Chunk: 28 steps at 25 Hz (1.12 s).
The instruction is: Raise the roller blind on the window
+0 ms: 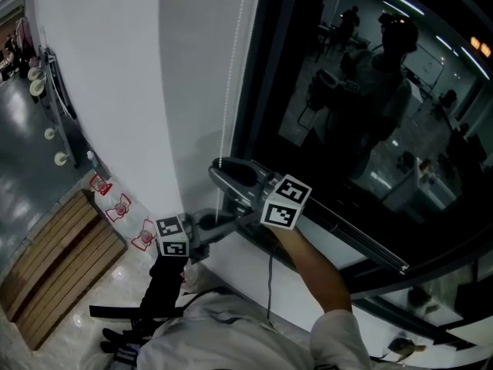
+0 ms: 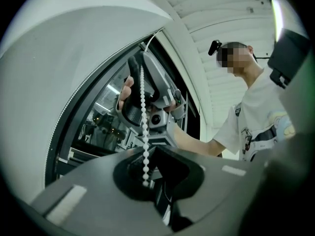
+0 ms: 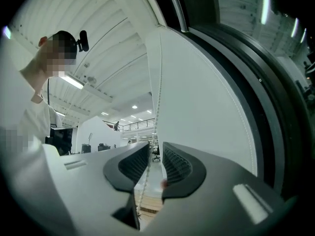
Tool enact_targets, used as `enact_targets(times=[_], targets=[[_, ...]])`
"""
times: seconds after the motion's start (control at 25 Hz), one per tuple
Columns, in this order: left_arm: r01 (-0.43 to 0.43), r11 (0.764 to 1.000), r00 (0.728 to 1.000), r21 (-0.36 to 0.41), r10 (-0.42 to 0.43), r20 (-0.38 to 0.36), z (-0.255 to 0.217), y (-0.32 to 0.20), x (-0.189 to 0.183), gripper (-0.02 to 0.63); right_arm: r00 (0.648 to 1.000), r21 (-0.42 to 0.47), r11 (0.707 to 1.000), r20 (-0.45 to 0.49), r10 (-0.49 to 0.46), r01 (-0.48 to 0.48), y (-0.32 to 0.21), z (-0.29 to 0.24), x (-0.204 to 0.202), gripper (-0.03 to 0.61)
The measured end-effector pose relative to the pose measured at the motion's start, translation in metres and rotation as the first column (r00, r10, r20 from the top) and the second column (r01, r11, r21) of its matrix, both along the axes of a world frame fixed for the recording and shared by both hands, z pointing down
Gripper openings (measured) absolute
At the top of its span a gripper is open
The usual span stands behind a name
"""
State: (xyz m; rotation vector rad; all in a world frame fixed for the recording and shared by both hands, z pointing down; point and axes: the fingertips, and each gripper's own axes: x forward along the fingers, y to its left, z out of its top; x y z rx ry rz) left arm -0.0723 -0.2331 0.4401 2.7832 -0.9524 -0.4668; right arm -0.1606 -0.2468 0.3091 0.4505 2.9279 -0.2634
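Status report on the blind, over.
Left gripper shut on bead chain. Right gripper open, chain between jaws. Roller blind down. Nothing blocking chain.

Wooden slatted platform sits around 8 o'clock in the head view, with some red-and-white bits off its 2 o'clock corner, no clue what they are.

White short-sleeved T-shirt, small print on chest, dark strap across front; black camera on head. Grey moulded left gripper and right gripper, ribbed dark fingers, black-and-white marker cubes; thin cable along forearm
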Motion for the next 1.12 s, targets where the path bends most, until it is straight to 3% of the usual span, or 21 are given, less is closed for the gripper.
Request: enact_targets(times=[0.2,0.68,1.12], targets=[[0.002,1.000,1.000,0.004,-0.002,-0.002,0.001,0.004,0.000,-0.002,0.997,0.024,1.000,0.075,-0.010,0.008,-0.004,-0.043,0.005,0.103],[-0.007,1.000,1.000,0.008,0.007,-0.001,0.001,0.006,0.001,-0.002,0.957,0.188,0.982,0.287,-0.043,-0.012,-0.013,-0.220,0.007,0.101],[0.005,1.000,1.000,0.010,-0.004,-0.006,0.005,0.000,-0.003,-0.002,0.936,0.259,0.966,0.346,-0.071,-0.022,-0.019,-0.300,-0.001,0.100]])
